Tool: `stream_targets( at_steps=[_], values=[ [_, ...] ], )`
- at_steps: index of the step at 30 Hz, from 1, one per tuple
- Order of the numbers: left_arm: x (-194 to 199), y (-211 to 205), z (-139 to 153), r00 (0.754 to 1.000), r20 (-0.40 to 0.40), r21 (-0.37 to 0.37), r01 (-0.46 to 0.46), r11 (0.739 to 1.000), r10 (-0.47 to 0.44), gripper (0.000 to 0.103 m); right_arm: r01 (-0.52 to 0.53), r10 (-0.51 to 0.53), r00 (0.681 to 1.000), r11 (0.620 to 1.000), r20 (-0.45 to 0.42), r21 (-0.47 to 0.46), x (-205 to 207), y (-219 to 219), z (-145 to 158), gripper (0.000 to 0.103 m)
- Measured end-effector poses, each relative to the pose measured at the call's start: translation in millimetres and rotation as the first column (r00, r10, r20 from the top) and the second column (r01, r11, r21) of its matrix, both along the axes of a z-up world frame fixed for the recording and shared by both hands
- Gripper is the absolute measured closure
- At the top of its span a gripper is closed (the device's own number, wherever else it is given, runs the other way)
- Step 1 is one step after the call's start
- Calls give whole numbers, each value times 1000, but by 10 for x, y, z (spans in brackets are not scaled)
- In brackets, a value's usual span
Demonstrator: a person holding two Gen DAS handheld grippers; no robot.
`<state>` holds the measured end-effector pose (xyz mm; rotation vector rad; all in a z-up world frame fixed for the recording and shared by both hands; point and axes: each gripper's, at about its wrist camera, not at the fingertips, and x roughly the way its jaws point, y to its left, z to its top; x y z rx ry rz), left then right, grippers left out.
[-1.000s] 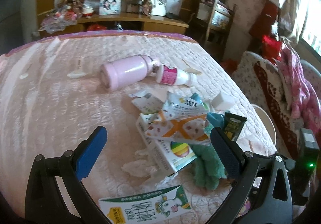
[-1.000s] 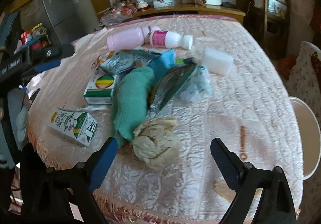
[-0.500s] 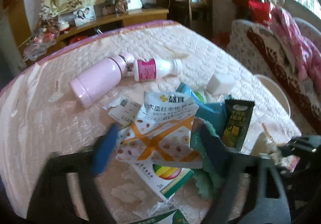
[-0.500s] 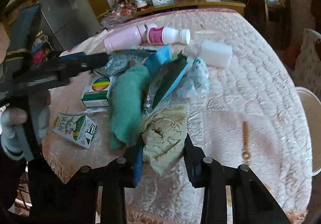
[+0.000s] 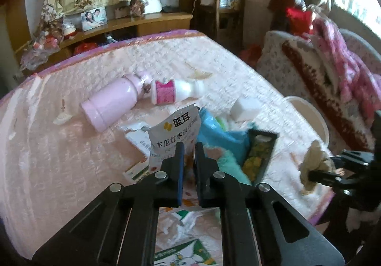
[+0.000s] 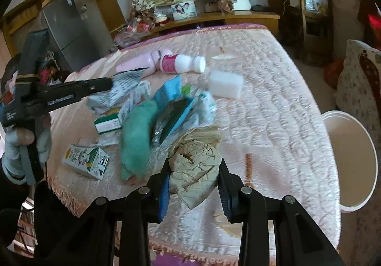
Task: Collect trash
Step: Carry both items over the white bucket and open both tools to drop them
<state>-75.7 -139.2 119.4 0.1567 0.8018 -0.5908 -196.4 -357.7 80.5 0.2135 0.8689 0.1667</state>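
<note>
My left gripper (image 5: 189,146) is shut on a white snack packet (image 5: 176,132) with printed characters, lifted off the litter pile. From the right wrist view the left gripper (image 6: 110,83) holds that packet (image 6: 121,89) above the pink tablecloth (image 6: 273,104). A crumpled beige paper ball (image 6: 195,163) is pinched in my right gripper (image 6: 194,166), which is shut on it just above the table's near edge. In the left wrist view the right gripper (image 5: 309,174) carries the paper ball (image 5: 314,158) at the right. A white bin (image 6: 352,158) stands beside the table.
On the cloth lie a pink bottle (image 5: 112,106), a white bottle with a pink label (image 5: 176,92), a white foam block (image 6: 226,83), a green cloth (image 6: 135,137), a black packet (image 5: 259,154) and a milk carton (image 6: 85,161). A sofa (image 5: 309,80) flanks the bin.
Both grippers went from wide open to shut: the left closed on the snack packet and raised it, the right closed on the beige paper ball and lifted it off the cloth.
</note>
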Motion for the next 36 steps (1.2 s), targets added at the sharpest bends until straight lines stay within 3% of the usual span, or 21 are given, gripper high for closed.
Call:
stream_targets(
  at_steps=[7,15,24,36],
  values=[
    [-73,-83,202,1000,-3,-68,21,997,-21,97,28,-28,999,1000,26,3,-77,-160,98,69],
    [-288,-474,371,995,6,-97,99,990,-99,97,89,-88,995,996,39,-20,-104,-464,142,69],
    [-444,-1267,378,976,-47,-152,203,967,-212,97,218,-220,976,973,-10,-74,-143,-1173,40,69],
    [-577,-2572,263,939,-113,-171,304,937,-325,97,383,-394,913,917,-108,-113,-170,-2223,-214,69]
  ],
)
